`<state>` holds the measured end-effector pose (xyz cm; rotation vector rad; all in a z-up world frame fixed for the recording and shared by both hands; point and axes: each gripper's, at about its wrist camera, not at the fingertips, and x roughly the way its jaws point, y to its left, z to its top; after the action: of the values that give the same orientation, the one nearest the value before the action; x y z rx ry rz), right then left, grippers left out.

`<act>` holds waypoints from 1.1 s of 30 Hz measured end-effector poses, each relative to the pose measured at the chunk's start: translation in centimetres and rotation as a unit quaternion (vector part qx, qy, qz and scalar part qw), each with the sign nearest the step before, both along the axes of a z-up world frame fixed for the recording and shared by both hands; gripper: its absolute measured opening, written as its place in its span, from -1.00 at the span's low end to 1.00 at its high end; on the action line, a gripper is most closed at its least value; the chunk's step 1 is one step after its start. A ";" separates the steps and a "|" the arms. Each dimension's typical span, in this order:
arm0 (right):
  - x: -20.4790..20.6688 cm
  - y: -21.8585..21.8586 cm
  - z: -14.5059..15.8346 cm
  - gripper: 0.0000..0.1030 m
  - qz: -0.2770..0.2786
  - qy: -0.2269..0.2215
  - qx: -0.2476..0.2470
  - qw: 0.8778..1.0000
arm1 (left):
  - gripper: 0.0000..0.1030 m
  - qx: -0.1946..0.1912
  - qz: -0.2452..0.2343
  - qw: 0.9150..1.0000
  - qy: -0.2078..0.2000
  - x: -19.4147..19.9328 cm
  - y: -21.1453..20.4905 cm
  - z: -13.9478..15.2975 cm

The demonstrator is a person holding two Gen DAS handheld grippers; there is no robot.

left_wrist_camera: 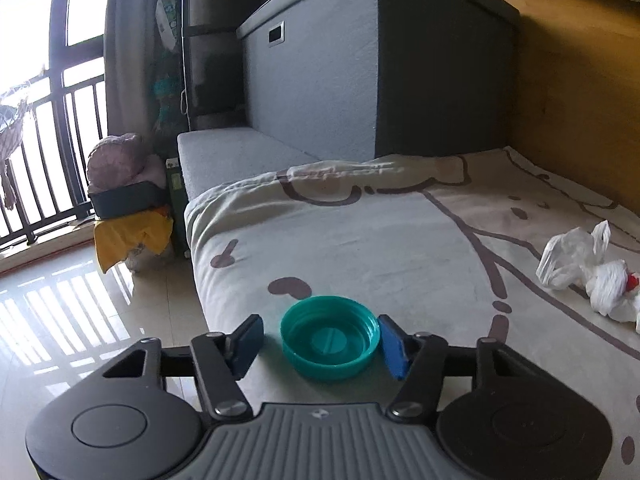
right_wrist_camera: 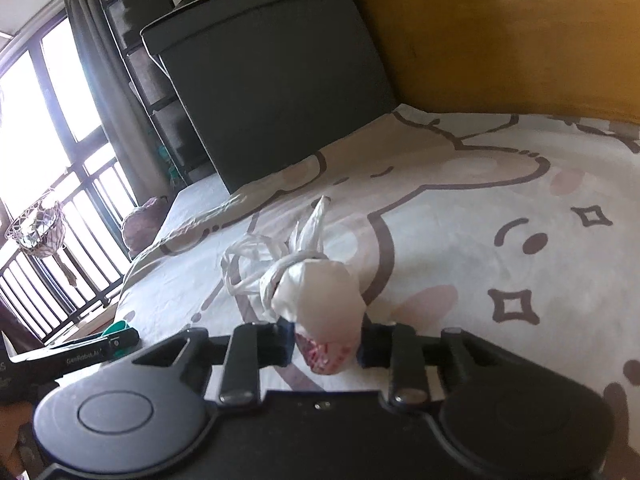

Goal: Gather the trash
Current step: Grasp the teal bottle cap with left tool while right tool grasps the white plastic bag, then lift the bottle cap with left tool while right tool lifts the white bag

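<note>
Left fingers [left_wrist_camera: 394,346]: blue pads sit either side of a teal plastic lid [left_wrist_camera: 330,338], lower centre of the left wrist view. Right pad touches the lid's rim; left pad stands just off it with a sliver of blanket showing between. So the left gripper [left_wrist_camera: 320,344] brackets the lid, not clamped. Lid lies open side up on the cartoon-print blanket [left_wrist_camera: 360,240], near the bed edge over the tiled floor [left_wrist_camera: 80,300]. A knotted white plastic bag [left_wrist_camera: 588,268] lies well apart at the right edge, something red at its side.

Right wrist view: right fingers [right_wrist_camera: 280,340] closed narrow on that white bag [right_wrist_camera: 320,292], pads pressing its lower end from both sides at bottom centre, right gripper [right_wrist_camera: 326,344] gripping it. Red-speckled contents show through the plastic between the pads. The bag's tied handles trail toward frame centre across the blanket. Left gripper and a bit of teal show at the lower left edge.
</note>
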<state>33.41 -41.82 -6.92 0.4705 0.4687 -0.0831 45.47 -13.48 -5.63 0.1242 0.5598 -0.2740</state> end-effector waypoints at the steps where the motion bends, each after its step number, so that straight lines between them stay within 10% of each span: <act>1: -0.1 0.1 0.0 -0.50 0.000 0.000 0.000 1.000 | -0.02 0.002 -0.003 1.000 0.001 0.0 0.0 0.1; 33: -4.4 5.0 2.7 -0.62 0.025 -0.041 -0.084 0.995 | -0.03 -0.011 0.019 0.999 -0.025 -11.4 1.6 5.1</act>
<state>29.00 -36.86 -4.25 0.2951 0.3890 -0.0542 34.08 -11.90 -0.48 0.0979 0.5095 -0.2394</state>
